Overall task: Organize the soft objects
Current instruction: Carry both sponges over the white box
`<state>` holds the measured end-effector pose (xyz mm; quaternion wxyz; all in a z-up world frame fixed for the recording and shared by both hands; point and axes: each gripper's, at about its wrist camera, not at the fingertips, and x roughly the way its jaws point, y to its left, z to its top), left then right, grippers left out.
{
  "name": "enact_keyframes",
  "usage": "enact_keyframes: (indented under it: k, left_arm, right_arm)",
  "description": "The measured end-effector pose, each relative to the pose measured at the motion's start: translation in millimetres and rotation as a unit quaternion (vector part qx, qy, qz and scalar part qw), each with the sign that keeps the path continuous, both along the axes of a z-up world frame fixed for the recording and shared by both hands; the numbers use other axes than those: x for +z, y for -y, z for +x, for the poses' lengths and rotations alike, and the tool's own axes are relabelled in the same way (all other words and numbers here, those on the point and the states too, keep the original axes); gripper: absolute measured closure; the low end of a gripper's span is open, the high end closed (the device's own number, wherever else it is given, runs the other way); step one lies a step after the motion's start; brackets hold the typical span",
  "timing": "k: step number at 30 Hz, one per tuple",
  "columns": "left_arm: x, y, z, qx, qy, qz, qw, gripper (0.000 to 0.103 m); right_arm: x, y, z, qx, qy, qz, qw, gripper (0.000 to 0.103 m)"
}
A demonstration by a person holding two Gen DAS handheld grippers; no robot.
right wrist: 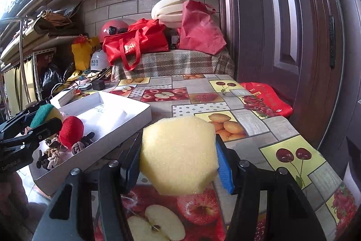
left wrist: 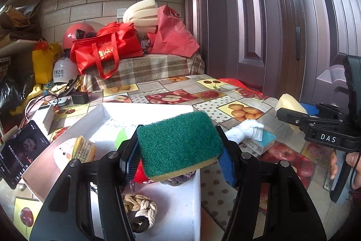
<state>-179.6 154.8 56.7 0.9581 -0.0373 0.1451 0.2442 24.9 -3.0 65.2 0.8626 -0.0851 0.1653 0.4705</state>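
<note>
The left gripper is clamped on a scouring sponge, green side up and yellow foam underneath, squeezed between its two pads. It hangs over the near end of a white tray on the fruit-patterned tablecloth. Directly under the sponge lie a red ball and a dark knotted cloth piece; closer in, beneath the gripper's frame, sits a braided rope knot. To its left inside the tray is a white soft toy with a yellowish pack on it. Left of the tray, a phone leans with its screen lit, and a charger and cables lie further ahead.

The right gripper is closed part-way on a pale yellow foam sponge, which bulges out above and below the pads. It is held above the tablecloth, to the right of the tray and apart from it. Between the two grippers, on the cloth beside the tray's right wall, lie a white rolled cloth and a teal-topped small box, touching each other. Ahead and to the right of the right gripper a red bag lies at the table edge against the dark door. Far ahead are red bags and folded foam on a plaid-covered surface.
</note>
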Motion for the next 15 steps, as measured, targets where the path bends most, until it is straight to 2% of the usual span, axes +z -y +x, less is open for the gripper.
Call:
enact_keyframes:
  k: [11,15]
  left_arm:
    - [-4,-54,-28,0.077,0.003,-0.014,0.9969,0.043]
    - [-7,-87,-40,0.113,0.006,-0.043,0.9927,0.043]
  right_arm:
    - [-4,-26,-20,0.039,0.015,-0.016,0.999,0.044]
    - [-5,-38,-30,0.054,0.023,-0.019,0.998,0.044]
